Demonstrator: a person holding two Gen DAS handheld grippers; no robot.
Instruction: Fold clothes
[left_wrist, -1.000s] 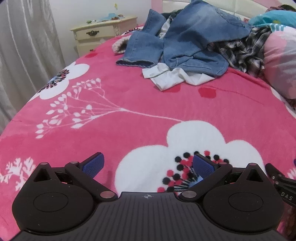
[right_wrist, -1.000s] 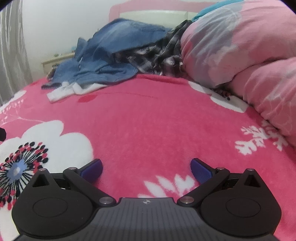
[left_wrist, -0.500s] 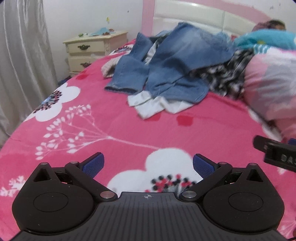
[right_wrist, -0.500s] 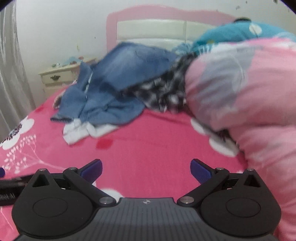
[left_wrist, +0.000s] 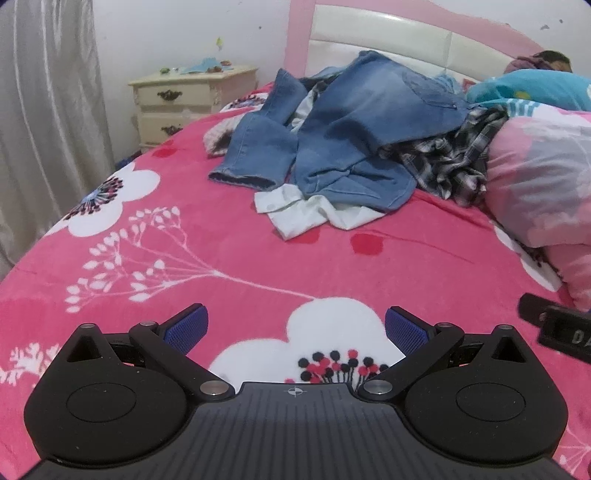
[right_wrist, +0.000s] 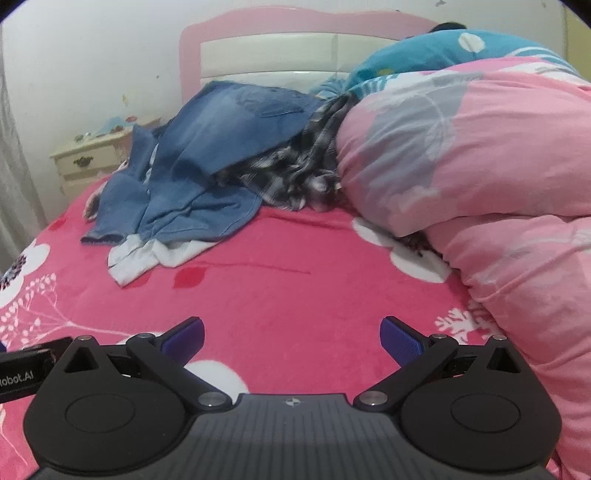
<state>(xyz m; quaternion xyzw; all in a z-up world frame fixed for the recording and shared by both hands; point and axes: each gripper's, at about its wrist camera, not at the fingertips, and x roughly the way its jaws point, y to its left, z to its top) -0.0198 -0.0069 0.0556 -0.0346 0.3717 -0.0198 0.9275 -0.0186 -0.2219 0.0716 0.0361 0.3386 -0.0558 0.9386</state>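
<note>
Both claws stand wide open and hold nothing: the left claw (left_wrist: 296, 328) hovers over a white flower printed on the pink blanket (left_wrist: 229, 236), and the right claw (right_wrist: 291, 334) hovers over the same blanket just beside it, each one's body edging into the other's view. Beyond them, well apart, the heap of clothes lies toward the headboard (left_wrist: 388, 48). The jeans (left_wrist: 351, 122) sit on top, their long axis running from the headboard down toward the claws, one leg's hem (left_wrist: 242, 179) pointing at the blanket's near side. A white garment (left_wrist: 306, 210) pokes out from under the jeans on the side away from the headboard, and a plaid shirt (left_wrist: 450, 162) is bunched between the jeans and a pale pink quilt (right_wrist: 480, 166). Left of the headboard stands a cream nightstand (left_wrist: 184, 99) against a white wall, with a grey curtain (left_wrist: 48, 122) beyond it.
</note>
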